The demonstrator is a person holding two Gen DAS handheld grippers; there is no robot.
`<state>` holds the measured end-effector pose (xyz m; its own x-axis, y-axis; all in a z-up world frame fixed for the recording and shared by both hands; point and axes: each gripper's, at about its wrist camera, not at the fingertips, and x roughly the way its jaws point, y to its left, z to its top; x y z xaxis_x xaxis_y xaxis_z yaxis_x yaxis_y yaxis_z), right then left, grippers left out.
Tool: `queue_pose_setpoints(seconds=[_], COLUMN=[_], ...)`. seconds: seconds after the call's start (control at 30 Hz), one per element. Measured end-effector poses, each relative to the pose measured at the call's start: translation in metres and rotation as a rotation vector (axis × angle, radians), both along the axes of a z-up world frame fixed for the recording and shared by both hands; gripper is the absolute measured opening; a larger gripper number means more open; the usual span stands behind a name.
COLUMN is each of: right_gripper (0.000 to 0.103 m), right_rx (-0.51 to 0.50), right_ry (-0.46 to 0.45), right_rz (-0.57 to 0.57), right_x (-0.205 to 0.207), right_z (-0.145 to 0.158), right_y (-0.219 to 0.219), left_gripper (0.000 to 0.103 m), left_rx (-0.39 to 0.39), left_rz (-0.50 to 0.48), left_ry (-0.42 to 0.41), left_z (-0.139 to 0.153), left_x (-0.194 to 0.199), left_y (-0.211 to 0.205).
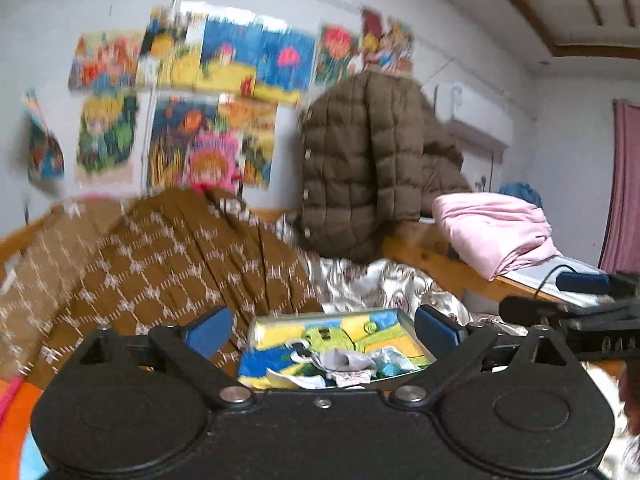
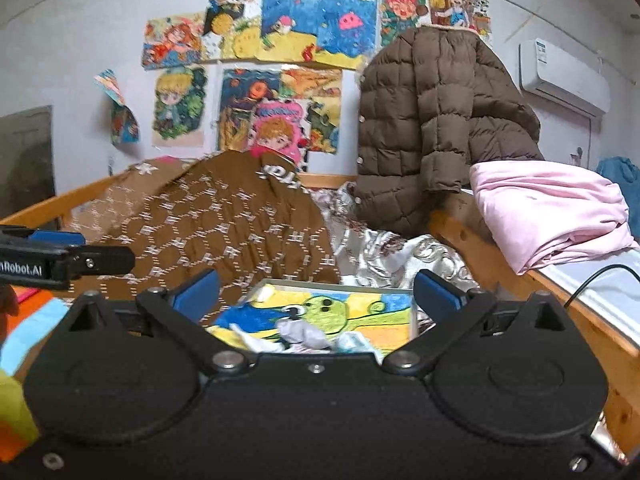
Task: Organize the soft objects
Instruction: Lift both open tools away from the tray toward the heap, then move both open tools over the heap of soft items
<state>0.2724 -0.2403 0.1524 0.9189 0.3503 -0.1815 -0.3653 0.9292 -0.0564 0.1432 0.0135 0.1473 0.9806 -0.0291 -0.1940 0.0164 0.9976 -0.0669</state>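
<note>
A brown patterned garment (image 1: 172, 256) (image 2: 224, 232) lies heaped on the bed, left of centre in both views. Behind it a brown puffer jacket (image 1: 360, 160) (image 2: 432, 120) hangs against the wall. A folded pink cloth (image 1: 492, 228) (image 2: 552, 208) rests on the wooden ledge at the right. My left gripper (image 1: 322, 330) is open, its blue pads wide apart with nothing between them. My right gripper (image 2: 316, 290) is open and empty too. Beyond both sits a colourful drawn box (image 1: 336, 344) (image 2: 332, 312) holding small pale cloth pieces.
A silvery floral bedspread (image 1: 380, 284) (image 2: 384, 252) covers the bed. The wooden bed frame (image 2: 560, 304) runs along the right. Drawings cover the wall. An air conditioner (image 2: 564, 76) hangs at the upper right. A black cable (image 2: 596, 276) crosses the ledge. Bright cloths (image 2: 32, 320) lie at the left.
</note>
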Motion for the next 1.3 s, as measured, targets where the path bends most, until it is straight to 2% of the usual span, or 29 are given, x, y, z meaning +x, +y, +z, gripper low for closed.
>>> queue_pose_setpoints(seconds=[0.1,0.23,0.4,0.53,0.83,0.97,1.3], right_gripper=[0.102,0.102,0.102,0.102,0.102,0.102,0.102], right_rx=[0.025,0.038,0.045,0.064,0.042,0.077,0.085], right_ry=[-0.005,-0.026,-0.033,-0.003,0.061,0.134,0.200], right_rz=[0.011,0.011,-0.003,-0.021,-0.095,-0.128,-0.201], right_x=[-0.029,-0.064,-0.102,-0.116,-0.138,-0.137,-0.145], right_z=[-0.003,-0.015,-0.041,-0.065,-0.122,-0.142,-0.168], right_y=[-0.002,-0.003,-0.002,0.001,0.005,0.002,-0.005], left_gripper=[0.100,0.100,0.100,0.100,0.101,0.101,0.101], left_rx=[-0.010,-0.086,-0.033,-0.052,-0.125,-0.146,-0.109], left_rz=[0.032,0.092,0.112,0.118,0.164,0.177,0.169], left_ry=[-0.033,0.000,0.002,0.023,0.107,0.147,0.259], left_z=[-0.016,-0.045,-0.073,-0.086,-0.113,-0.125,-0.145], left_x=[-0.031,-0.058,-0.094,-0.111,-0.125,-0.128,-0.124], left_y=[-0.002,0.004,0.004,0.013,0.039,0.045,0.048])
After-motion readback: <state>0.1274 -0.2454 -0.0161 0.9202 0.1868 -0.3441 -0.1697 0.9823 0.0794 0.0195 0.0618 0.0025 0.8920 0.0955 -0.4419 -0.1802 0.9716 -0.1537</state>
